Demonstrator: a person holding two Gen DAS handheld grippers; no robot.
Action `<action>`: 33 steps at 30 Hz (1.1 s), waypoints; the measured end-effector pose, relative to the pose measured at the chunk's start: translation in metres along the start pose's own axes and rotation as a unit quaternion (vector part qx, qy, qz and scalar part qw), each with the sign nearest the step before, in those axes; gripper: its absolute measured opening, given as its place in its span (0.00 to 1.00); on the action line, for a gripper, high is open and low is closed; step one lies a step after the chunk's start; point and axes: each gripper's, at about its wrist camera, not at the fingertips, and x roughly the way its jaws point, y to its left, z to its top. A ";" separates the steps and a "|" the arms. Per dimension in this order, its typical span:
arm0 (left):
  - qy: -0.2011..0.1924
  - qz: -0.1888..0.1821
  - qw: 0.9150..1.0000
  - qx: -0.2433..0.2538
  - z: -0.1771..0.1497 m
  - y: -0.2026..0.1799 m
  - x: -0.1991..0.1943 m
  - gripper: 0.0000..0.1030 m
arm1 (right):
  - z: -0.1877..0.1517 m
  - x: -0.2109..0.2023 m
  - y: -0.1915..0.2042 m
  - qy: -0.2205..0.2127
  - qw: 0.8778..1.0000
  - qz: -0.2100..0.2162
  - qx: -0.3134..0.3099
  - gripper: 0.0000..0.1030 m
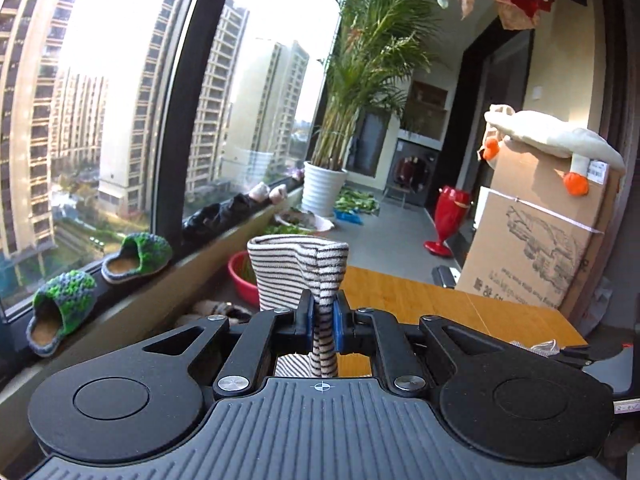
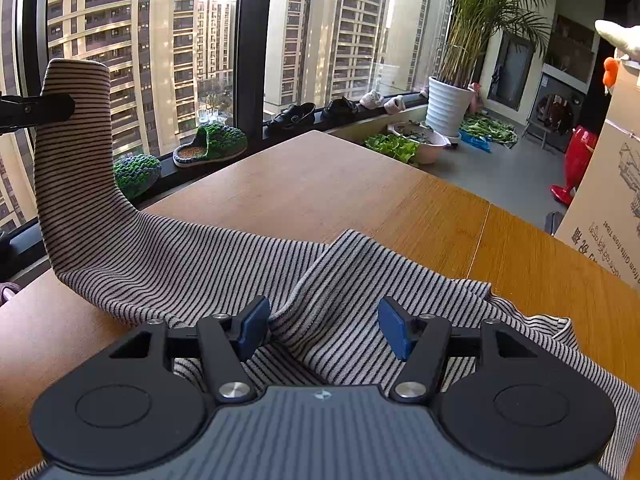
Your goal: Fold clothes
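A black-and-white striped garment (image 2: pixel 224 264) lies crumpled on the wooden table (image 2: pixel 320 184). My left gripper (image 1: pixel 322 320) is shut on one sleeve of the striped garment (image 1: pixel 296 272) and holds it lifted above the table; the raised sleeve and the left gripper's tip (image 2: pixel 36 110) show at the far left of the right wrist view. My right gripper (image 2: pixel 326 330) is open, low over the garment's body, with a raised fold of the cloth between its blue pads (image 2: pixel 252 330).
A large cardboard box (image 1: pixel 540 248) with a plush goose (image 1: pixel 552 140) on top stands at the table's right. Knitted green slippers (image 1: pixel 136 256) and shoes (image 2: pixel 292 114) sit on the window sill. A potted palm (image 1: pixel 324 192), basins of greens (image 2: pixel 416 142) and a red object (image 1: pixel 448 216) are on the floor beyond.
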 end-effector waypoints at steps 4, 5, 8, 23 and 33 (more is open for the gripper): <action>-0.001 -0.020 1.000 0.009 -0.002 -0.008 -0.004 0.10 | -0.005 -0.016 -0.016 -0.019 0.998 0.047 0.049 0.10; -0.002 -0.023 1.000 0.012 -0.002 -0.010 -0.006 0.10 | -0.006 -0.032 -0.031 -0.033 0.993 0.065 0.095 0.10; -0.003 -0.032 0.999 0.020 0.000 -0.012 -0.011 0.10 | -0.011 -0.098 -0.089 -0.098 0.979 0.045 0.173 0.10; 0.063 -0.113 0.989 0.065 -0.027 -0.096 0.012 0.15 | -0.103 -0.234 -0.154 -0.147 0.965 -0.120 0.179 0.10; 0.154 -0.156 0.973 0.071 -0.070 -0.094 -0.021 0.54 | -0.190 -0.216 -0.121 -0.090 0.961 -0.055 0.254 0.52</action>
